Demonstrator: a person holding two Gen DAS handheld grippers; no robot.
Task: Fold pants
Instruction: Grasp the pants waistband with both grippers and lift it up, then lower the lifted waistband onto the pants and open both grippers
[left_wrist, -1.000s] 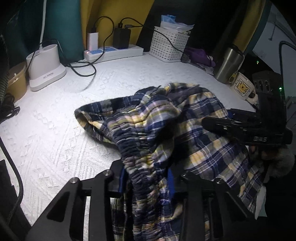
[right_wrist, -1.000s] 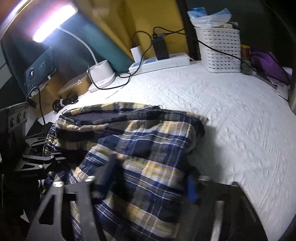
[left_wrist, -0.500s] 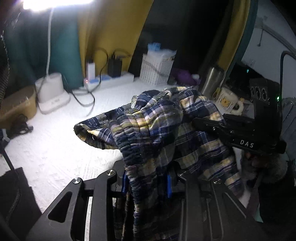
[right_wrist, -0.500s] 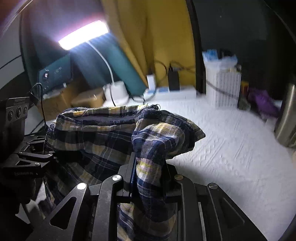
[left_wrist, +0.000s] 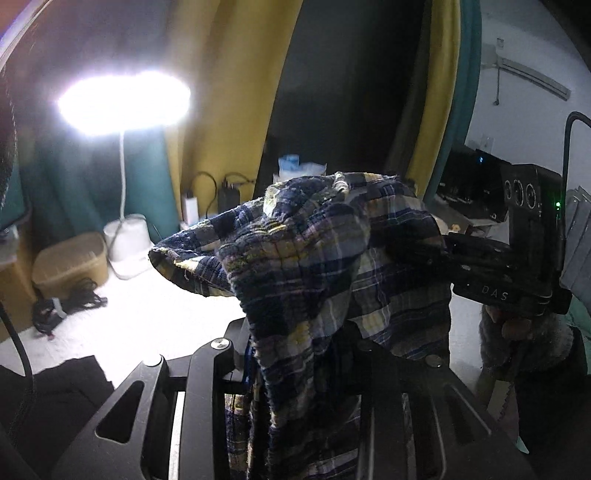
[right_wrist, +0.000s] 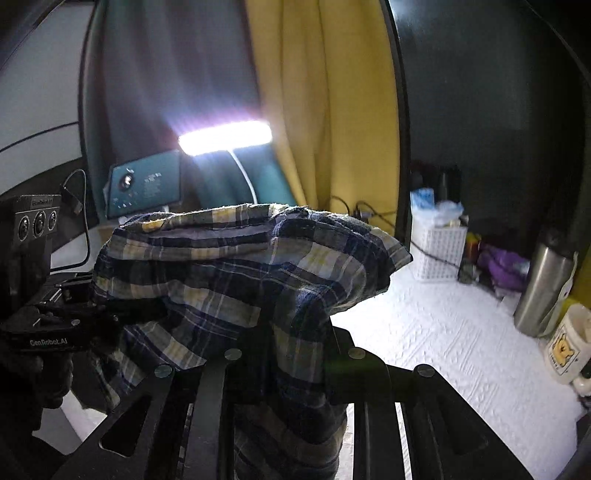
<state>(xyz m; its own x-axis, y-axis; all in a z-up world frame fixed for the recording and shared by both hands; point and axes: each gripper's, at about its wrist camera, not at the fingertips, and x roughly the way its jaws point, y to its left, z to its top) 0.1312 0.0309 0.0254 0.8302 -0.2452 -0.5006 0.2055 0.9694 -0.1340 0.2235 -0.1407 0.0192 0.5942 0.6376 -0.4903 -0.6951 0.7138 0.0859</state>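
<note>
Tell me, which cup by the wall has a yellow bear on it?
The short white mug at the table's right edge has the bear. The steel tumbler standing just behind it is taller, shiny and plain.

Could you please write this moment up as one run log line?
step: lift pants | left gripper: shut on pants | right gripper: shut on pants | pants: bunched, hanging above table | fold: not yet done

Two matte black hand-held grippers: the left hand-held gripper (left_wrist: 295, 354) shows silver screws; the right hand-held gripper (left_wrist: 495, 273) reads "DAS", above a fuzzy grey cuff (left_wrist: 532, 343).
</note>
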